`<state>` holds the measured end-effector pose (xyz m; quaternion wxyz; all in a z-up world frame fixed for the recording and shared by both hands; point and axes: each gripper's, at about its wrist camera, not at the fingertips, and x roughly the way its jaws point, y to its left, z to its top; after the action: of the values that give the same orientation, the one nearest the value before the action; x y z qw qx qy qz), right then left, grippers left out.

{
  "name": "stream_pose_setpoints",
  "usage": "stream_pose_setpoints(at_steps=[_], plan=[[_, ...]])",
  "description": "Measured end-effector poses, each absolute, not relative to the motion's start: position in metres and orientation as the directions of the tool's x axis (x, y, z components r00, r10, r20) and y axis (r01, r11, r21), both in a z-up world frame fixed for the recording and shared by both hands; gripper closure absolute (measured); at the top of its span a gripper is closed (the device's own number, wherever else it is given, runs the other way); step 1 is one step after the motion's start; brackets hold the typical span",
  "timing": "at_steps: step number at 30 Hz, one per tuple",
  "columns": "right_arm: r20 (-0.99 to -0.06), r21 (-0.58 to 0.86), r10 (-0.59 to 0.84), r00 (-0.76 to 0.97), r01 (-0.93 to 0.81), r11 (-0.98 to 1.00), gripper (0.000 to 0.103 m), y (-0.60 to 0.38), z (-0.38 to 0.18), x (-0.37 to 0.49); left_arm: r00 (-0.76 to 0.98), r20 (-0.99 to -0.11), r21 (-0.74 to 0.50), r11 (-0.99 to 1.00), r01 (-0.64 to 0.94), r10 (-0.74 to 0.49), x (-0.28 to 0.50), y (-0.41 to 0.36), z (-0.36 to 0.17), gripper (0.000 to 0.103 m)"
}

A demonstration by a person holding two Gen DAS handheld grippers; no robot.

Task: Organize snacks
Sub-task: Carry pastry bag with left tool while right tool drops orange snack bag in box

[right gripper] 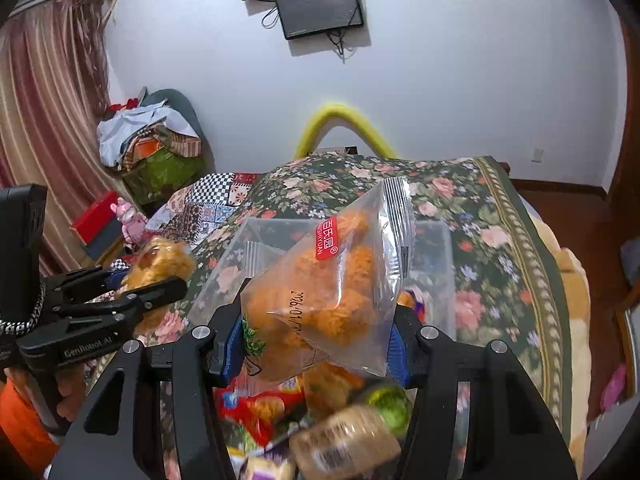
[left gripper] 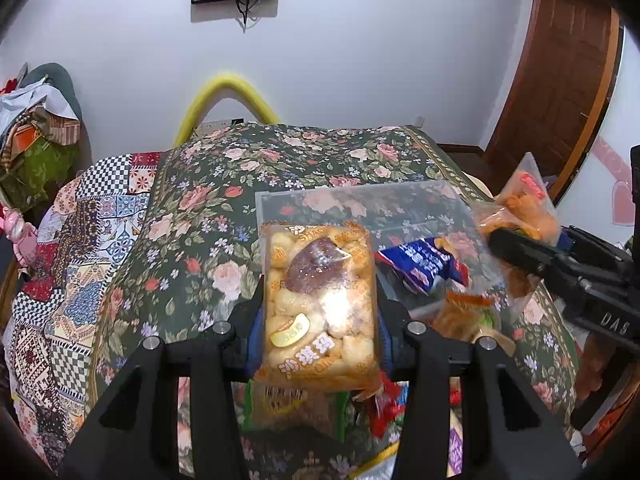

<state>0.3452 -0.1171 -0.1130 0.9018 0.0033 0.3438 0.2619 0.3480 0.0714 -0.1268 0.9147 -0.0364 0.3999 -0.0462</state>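
Note:
My left gripper (left gripper: 318, 332) is shut on a clear pack of yellow puffed sachima (left gripper: 318, 300) and holds it up in front of a clear plastic box (left gripper: 360, 200). My right gripper (right gripper: 316, 344) is shut on a clear bag of orange fried snack (right gripper: 332, 288) with a red label, above the same box (right gripper: 436, 248). In the left wrist view the right gripper (left gripper: 520, 252) and its orange bag (left gripper: 524, 208) are at the right. In the right wrist view the left gripper (right gripper: 160, 284) and its sachima pack (right gripper: 160, 260) are at the left.
A blue snack packet (left gripper: 424, 264) and an orange packet (left gripper: 464, 312) lie in the box. Loose snack packs (right gripper: 320, 420) are piled below both grippers. All rests on a flowered bedspread (left gripper: 248, 184). A patchwork quilt (left gripper: 80, 248) lies left. A wooden door (left gripper: 560, 80) is at right.

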Motion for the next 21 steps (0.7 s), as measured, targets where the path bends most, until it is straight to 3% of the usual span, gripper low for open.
stream_pose_setpoints(at_steps=[21], plan=[[-0.766,0.149,0.392,0.509,-0.454,0.879,0.05,-0.087,-0.163,0.411,0.586,-0.805,-0.11,0.994,-0.004,-0.086,0.446,0.068,-0.18,0.059]])
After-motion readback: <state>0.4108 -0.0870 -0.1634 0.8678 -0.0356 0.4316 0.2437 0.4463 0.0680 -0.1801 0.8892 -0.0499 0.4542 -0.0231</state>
